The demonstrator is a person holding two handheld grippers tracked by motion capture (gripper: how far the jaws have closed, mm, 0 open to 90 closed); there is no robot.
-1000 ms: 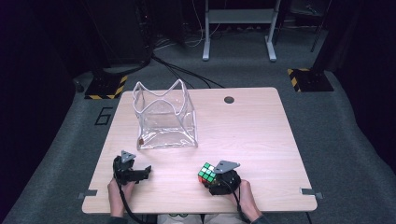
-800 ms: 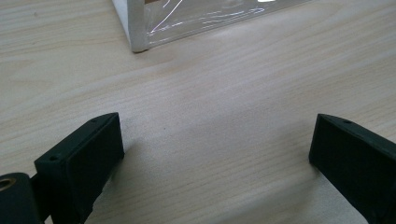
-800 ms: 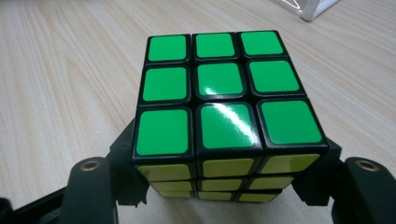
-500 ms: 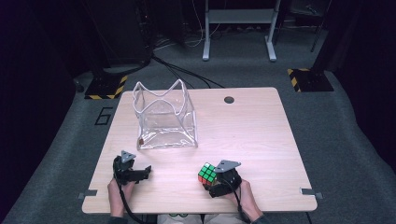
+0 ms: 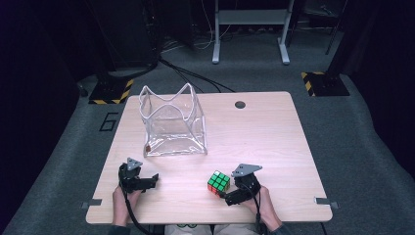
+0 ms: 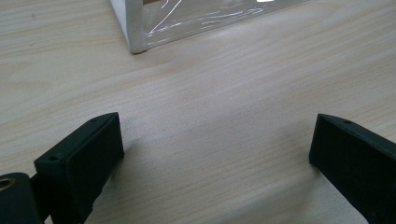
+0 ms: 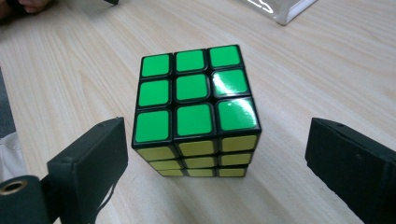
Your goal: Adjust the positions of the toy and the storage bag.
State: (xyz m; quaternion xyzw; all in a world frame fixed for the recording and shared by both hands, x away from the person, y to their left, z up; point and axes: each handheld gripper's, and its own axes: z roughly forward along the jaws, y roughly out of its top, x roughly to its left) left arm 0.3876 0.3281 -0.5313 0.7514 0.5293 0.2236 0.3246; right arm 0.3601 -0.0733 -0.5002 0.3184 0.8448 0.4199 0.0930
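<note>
1. Wood-grain desk (image 5: 274, 132), from its left side: the left gripper (image 5: 152, 178) rests with jaws wide apart on nothing, near the clear plastic container (image 5: 173, 122).
2. Puzzle cube (image 5: 219, 182) (green face up, yellow face toward the right gripper's camera) sits flat on the desk's near edge, between the spread jaws of the right gripper (image 5: 225, 196), which have just been opening; neither pad touches it.
3. Handling, judged: light, rigid plastic with glossy, slippery stickers; grip two opposite flat faces squarely.
4. Axis: none longer than another; its edges stand slightly skewed to the desk's edge.
</note>
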